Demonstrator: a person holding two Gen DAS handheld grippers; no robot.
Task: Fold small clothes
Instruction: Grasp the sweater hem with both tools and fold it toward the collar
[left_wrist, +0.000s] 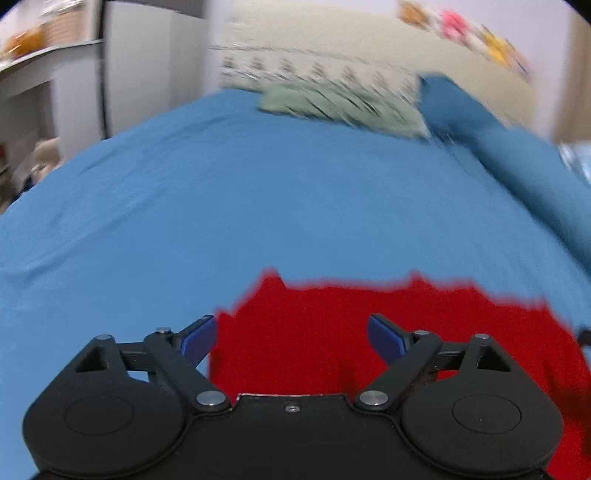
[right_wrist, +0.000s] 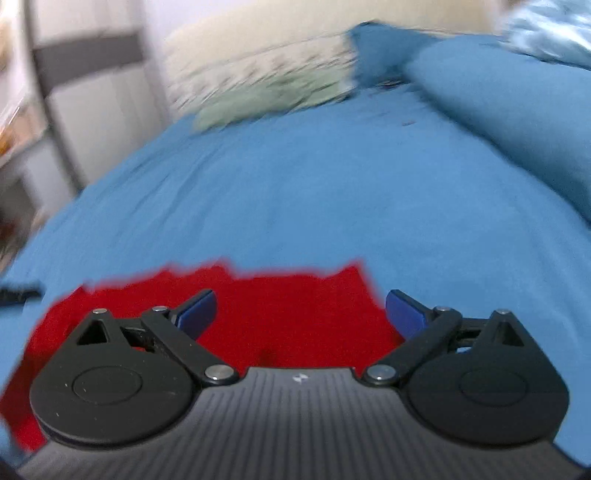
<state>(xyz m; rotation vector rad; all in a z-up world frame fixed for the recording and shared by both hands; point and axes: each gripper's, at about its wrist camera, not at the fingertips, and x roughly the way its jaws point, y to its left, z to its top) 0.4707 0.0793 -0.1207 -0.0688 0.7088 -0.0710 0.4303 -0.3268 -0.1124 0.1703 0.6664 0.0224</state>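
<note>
A red garment (left_wrist: 369, 314) lies flat on the blue bedsheet (left_wrist: 258, 184), at the near edge of both views. My left gripper (left_wrist: 291, 338) is open and empty, hovering over the garment's left part. My right gripper (right_wrist: 299, 314) is open and empty over the garment's right part (right_wrist: 295, 295); its right finger sits past the garment's right edge. The near part of the garment is hidden under both grippers. Both views are motion-blurred.
A green and cream patterned pillow (left_wrist: 332, 96) and a blue pillow (left_wrist: 517, 147) lie at the head of the bed. A white cabinet (left_wrist: 147, 55) and shelves stand left of the bed. The left gripper's tip (right_wrist: 18, 291) shows at the left edge.
</note>
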